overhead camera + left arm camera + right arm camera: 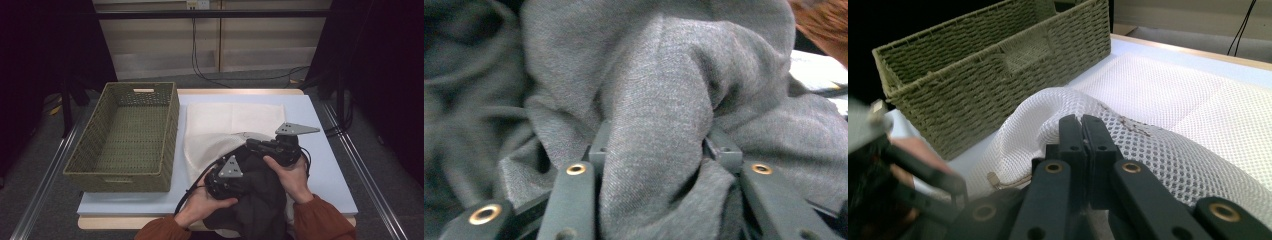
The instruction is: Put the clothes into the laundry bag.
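1. Where things are: the dark grey garment [260, 195] is bunched at the near edge of the worktop [325, 175], partly on the white mesh laundry bag [220, 135]. The green woven basket [127, 135] stands at the far left, apart from both.
2. The left hand-held gripper [654, 150] has a thick fold of the garment between its jaws, which are pinched in on it at mid width. We'd take a deep bite, not just an edge, so the fold doesn't slip.
3. The right hand-held gripper [1082, 125] is clamped narrow on the bag's rim, lifting the mesh off the worktop. We'd hold that up and steady so the mouth stays open.
4. Step, as we read it: feed the garment into the bag. We'd push the fold in low, under the raised rim.
5. Risk: loose cloth catching on the rim or dragging the bag. Feed in short bites and regrip.
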The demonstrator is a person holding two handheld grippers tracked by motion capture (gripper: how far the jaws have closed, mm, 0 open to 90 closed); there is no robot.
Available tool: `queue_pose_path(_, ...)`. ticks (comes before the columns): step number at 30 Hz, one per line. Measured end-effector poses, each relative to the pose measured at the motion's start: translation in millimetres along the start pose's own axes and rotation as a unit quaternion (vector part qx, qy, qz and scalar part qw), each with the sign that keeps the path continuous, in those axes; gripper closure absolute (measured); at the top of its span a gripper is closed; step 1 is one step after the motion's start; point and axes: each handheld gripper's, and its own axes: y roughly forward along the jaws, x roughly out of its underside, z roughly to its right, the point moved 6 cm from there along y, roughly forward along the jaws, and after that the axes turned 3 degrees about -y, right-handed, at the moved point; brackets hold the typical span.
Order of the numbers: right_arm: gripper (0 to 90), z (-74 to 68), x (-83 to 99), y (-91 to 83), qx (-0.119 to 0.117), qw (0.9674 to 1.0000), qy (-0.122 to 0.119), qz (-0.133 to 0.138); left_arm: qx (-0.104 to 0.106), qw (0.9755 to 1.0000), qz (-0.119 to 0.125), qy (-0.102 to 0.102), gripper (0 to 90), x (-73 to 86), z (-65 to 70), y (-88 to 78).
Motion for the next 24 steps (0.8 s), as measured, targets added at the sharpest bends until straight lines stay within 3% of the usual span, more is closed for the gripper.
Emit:
queue_pose_path(1, 88.8, 0.7, -1.2, -1.6, 0.002, 1.0, 0.002, 0.001, -0.005, 1.0, -0.006, -0.001, 62.3, -2.0, -5.3, -3.4)
queue_pose_path(3, 88.8, 2.0, -3.0, -3.8, 0.004, 1.0, 0.005, 0.006, -0.014, 0.9997, 0.007, -0.017, 64.5, -6.9, -14.4, -8.6)
queue_pose_path(6, 88.9, 1.5, -5.5, -5.7, 0.003, 0.9999, 0.004, 0.01, -0.029, 0.9993, 0.003, -0.022, 65.4, -11.8, -20.1, -13.0)
queue_pose_path(13, 88.9, 1.1, -10.6, -11.6, 0.001, 0.9998, 0.004, 0.02, -0.055, 0.9965, 0.05, -0.037, 67.6, -32.4, -37.9, -30.5)
queue_pose_path(16, 88.9, 2.7, -10.7, -11.2, 0.001, 0.9998, 0.005, 0.02, -0.063, 0.9961, 0.047, -0.041, 67.7, -32.5, -44.6, -25.3)
queue_pose_path(18, 89.0, 2.8, -10.1, -10.4, 0.004, 0.9998, 0.006, 0.018, -0.082, 0.9958, 0.024, -0.033, 67.6, -24.6, -50.5, -6.5)
queue_pose_path(21, 89.0, -0.8, -11.1, -10.8, -0.002, 0.9998, 0.002, 0.019, -0.086, 0.9941, 0.028, -0.06, 67.6, -17.8, -60.1, 8.0)
queue_pose_path(24, 89.0, -5.7, -12.5, -11.6, -0.004, 0.9998, -0.007, 0.018, -0.099, 0.9926, 0.026, -0.065, 67.6, -21.0, -64.8, 9.5)
